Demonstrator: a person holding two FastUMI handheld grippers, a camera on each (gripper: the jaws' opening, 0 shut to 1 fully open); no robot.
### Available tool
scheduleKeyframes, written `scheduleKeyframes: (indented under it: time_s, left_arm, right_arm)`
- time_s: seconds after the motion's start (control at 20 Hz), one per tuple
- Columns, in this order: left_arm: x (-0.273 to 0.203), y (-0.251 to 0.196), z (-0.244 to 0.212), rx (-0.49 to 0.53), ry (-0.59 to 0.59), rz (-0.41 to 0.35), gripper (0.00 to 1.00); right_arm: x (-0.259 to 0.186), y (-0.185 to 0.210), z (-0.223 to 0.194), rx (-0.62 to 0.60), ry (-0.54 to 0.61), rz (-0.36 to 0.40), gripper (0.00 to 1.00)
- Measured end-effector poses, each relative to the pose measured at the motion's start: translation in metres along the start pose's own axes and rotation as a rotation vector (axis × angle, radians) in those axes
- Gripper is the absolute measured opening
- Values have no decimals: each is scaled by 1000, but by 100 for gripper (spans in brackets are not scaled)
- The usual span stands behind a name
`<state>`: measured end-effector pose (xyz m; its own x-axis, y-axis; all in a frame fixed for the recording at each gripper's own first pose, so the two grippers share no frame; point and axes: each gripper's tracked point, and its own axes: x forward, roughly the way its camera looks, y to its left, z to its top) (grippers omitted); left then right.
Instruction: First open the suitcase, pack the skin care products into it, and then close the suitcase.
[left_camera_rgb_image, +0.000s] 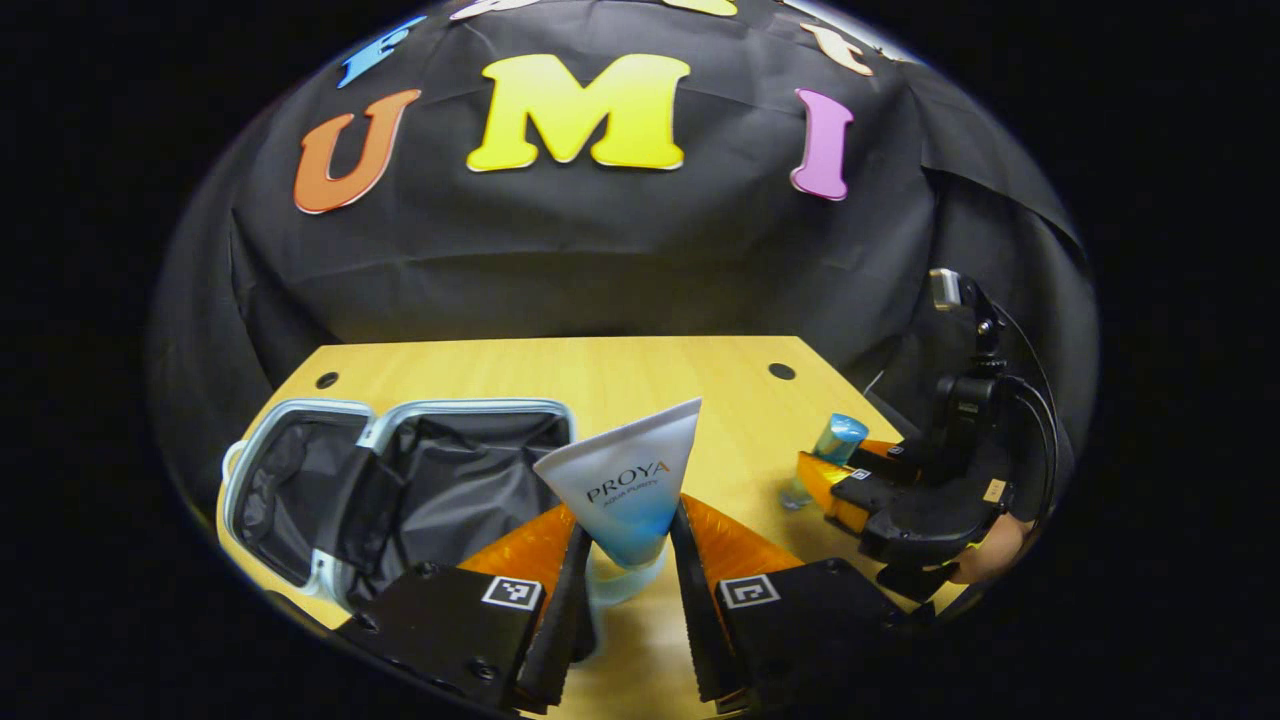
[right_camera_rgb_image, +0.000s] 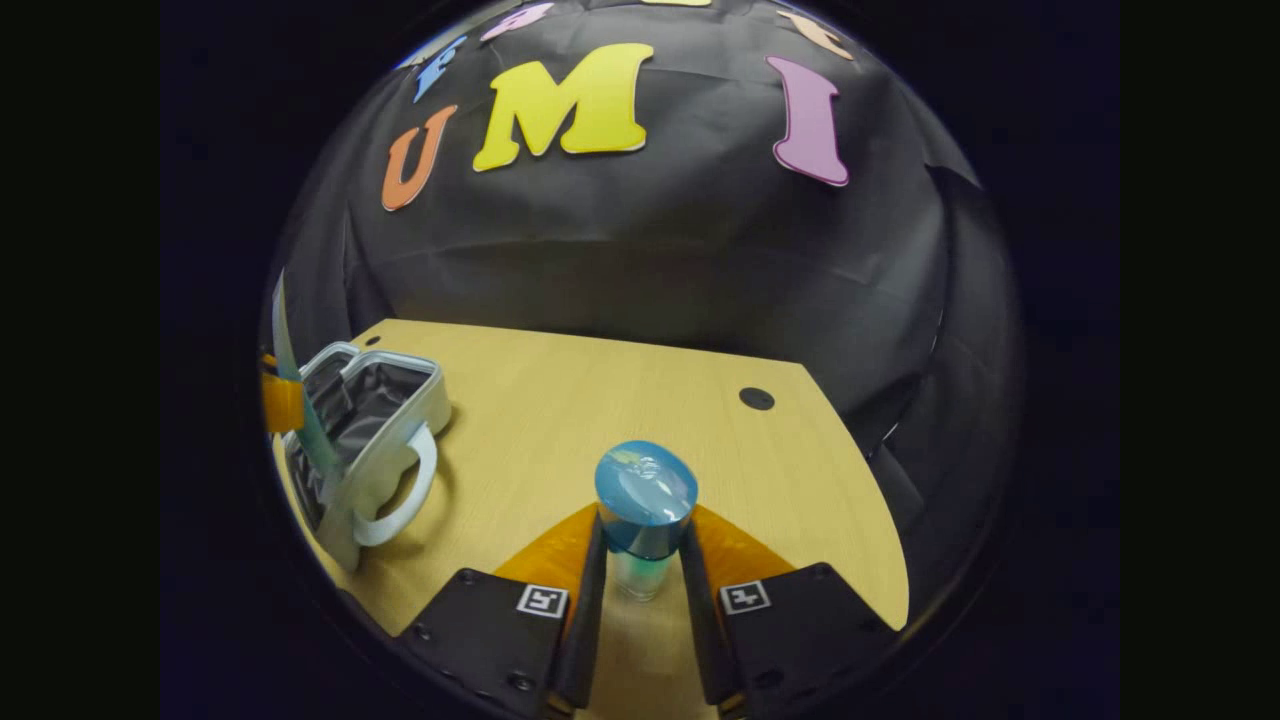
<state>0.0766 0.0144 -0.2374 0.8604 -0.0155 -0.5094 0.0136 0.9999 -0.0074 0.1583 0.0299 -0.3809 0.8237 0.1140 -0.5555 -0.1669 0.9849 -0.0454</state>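
A white-to-blue skin care tube (left_camera_rgb_image: 625, 480) stands cap down between the fingers of my left gripper (left_camera_rgb_image: 628, 548), which is shut on its lower end. The small suitcase (left_camera_rgb_image: 470, 407) lies open on the table to the left of it, its dark lining showing and nothing visible inside. In the right gripper view, a clear bottle with a blue cap (right_camera_rgb_image: 645, 490) stands upright between the fingers of my right gripper (right_camera_rgb_image: 643, 562), which press on both its sides. That bottle (left_camera_rgb_image: 835, 442) and the right gripper (left_camera_rgb_image: 845, 470) also appear at the right of the left gripper view.
The wooden table (right_camera_rgb_image: 600, 400) has open surface behind and between the grippers, with cable holes (right_camera_rgb_image: 756, 398) near the back. The suitcase (right_camera_rgb_image: 400, 440) with its white handle (right_camera_rgb_image: 400, 510) sits at the table's left. A hand (left_camera_rgb_image: 990, 548) holds the right gripper.
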Motion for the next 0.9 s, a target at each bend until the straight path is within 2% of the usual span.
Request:
scheduleKeyframes:
  time_s: [0.05, 0.2, 0.35, 0.5, 0.6, 0.65, 0.8, 0.85, 0.9]
  left_arm:
    - [-3, 18, -1, -8, 7, 15, 50]
    - [-2, 67, -10, -13, 50, 59, 50]
    - [11, 110, -36, -14, 153, 85, 51]
    - [28, 135, -71, -42, 277, 79, 51]
    - [36, 144, -89, -32, 357, 63, 51]
    - [41, 146, -94, -36, 385, 54, 51]
    - [55, 148, -87, 25, 387, 37, 51]
    - [60, 144, -88, 34, 395, 22, 57]
    - [67, 145, -91, 47, 408, 20, 50]
  right_arm:
    - [-3, 4, 0, -6, 13, -3, 35]
    - [-33, 23, 9, 30, 34, 14, 35]
    - [-80, 50, 32, 15, 7, 46, 35]
    - [-127, 71, 44, 30, 1, 77, 35]
    - [-150, 77, 48, 22, -14, 56, 35]
    - [-158, 75, 49, 13, -24, 21, 32]
    - [-168, 75, 41, 28, -3, -37, 35]
    - [-170, 76, 42, 46, 2, -54, 35]
    - [-174, 76, 43, 55, 2, -66, 35]
